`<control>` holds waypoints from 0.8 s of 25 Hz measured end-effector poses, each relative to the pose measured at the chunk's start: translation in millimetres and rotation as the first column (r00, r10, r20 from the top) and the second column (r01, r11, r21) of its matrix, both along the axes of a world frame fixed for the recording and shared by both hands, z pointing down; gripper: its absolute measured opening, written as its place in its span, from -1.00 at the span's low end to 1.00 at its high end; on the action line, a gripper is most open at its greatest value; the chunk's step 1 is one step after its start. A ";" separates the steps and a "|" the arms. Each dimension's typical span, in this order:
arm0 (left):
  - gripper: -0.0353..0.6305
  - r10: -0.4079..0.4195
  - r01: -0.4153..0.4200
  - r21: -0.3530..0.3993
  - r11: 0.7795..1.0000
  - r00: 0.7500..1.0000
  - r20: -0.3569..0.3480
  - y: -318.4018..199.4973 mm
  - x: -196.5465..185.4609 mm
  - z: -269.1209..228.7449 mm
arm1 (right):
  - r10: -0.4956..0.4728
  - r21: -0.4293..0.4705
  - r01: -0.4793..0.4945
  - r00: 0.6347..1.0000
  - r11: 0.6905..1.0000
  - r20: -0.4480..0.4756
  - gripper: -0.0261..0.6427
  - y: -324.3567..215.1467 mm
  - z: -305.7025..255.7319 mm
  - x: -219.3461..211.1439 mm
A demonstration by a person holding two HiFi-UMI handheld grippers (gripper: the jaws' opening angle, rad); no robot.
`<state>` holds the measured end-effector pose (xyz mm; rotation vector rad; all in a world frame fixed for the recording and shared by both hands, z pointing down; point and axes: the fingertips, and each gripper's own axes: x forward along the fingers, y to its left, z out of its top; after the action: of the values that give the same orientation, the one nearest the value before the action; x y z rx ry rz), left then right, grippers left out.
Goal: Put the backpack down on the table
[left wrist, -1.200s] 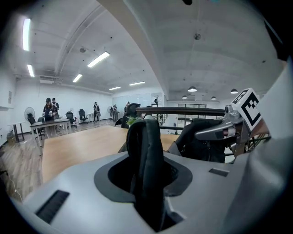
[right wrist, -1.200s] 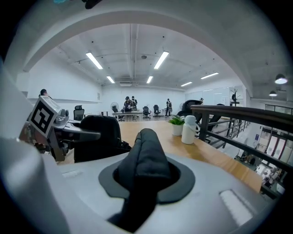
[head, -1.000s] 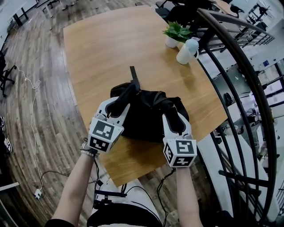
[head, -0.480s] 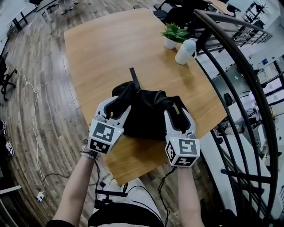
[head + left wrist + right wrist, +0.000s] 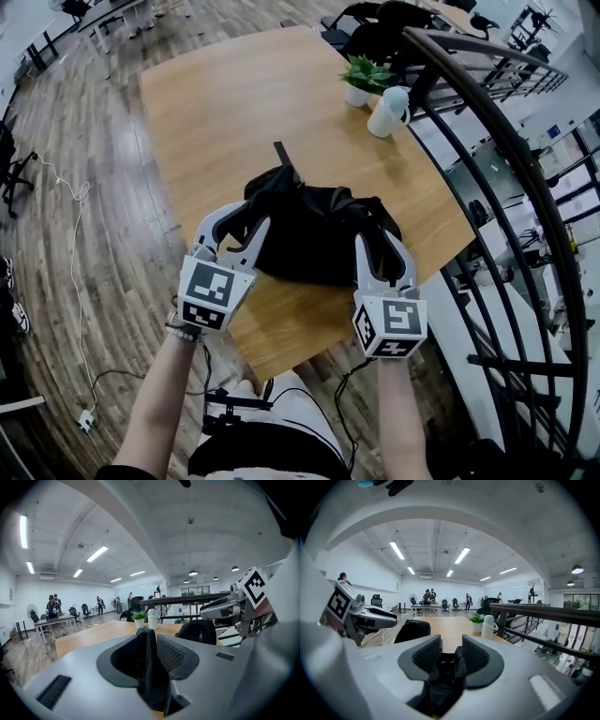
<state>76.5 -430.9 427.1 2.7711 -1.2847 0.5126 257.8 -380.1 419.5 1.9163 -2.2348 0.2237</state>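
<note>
**Item: black backpack, on desk, held at both sides**

Backpack [image 5: 314, 234]: black, soft, slumped. It sits on the near part of the wooden desk [image 5: 234, 103], close to the near edge (whether its base is lifted cannot be told). One loose strap end [image 5: 281, 159] lies on the wood, pointing away.

Left gripper [image 5: 236, 223]: at the bag's left shoulder. Its fingers [image 5: 169, 656] have just been closing; the left strap [image 5: 146, 663] stands upright between them, against the ribbed pad.

Right gripper [image 5: 380, 246]: at the bag's right shoulder. Its fingers have just been closing; the right strap [image 5: 449, 673] is bunched low in the gap and fills it there, with bare desk showing through above.

Also on the desk, far right corner: potted plant [image 5: 366, 77] and white bottle [image 5: 389, 111], side by side, well apart from the bag.

Right of the desk: dark curved railing [image 5: 506, 159].
</note>
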 end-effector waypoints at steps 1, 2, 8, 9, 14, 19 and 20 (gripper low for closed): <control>-0.56 0.003 -0.003 0.004 1.000 1.000 -0.009 4.8 -2.5 -4.8 | -0.004 0.000 0.004 1.000 1.000 0.001 -0.56 5.0 -1.9 -3.3; -0.70 0.006 -0.006 0.007 1.000 1.000 -0.023 9.9 -4.9 -10.1 | -0.005 0.002 0.005 1.000 1.000 0.002 -0.62 10.2 -4.2 -6.3; -0.86 0.022 -0.019 0.045 0.999 0.998 -0.065 38.3 -20.0 -36.3 | -0.008 0.023 0.008 1.000 1.000 0.028 -0.89 40.9 -20.4 -22.7; -0.86 0.031 -0.027 0.053 0.998 0.997 -0.068 44.5 -21.1 -40.1 | -0.012 0.028 0.011 1.000 1.000 0.029 -0.89 46.7 -23.1 -25.1; -0.88 0.083 -0.076 0.084 0.994 0.992 -0.091 82.6 -26.7 -62.6 | -0.025 0.068 0.023 0.999 0.997 0.033 -0.89 79.3 -42.8 -38.5; -0.88 0.080 -0.070 0.104 0.992 0.993 -0.092 120.6 -39.6 -79.0 | -0.031 0.101 0.028 0.999 0.995 0.024 -0.89 114.9 -61.5 -49.8; -0.88 0.079 -0.069 0.109 0.992 0.993 -0.092 126.1 -41.6 -82.4 | -0.029 0.104 0.027 0.999 0.994 0.024 -0.89 120.1 -64.2 -50.9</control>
<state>34.9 -304.7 344.7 2.8992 -1.2274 0.3189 207.0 -260.1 355.3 1.9418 -2.3310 0.1314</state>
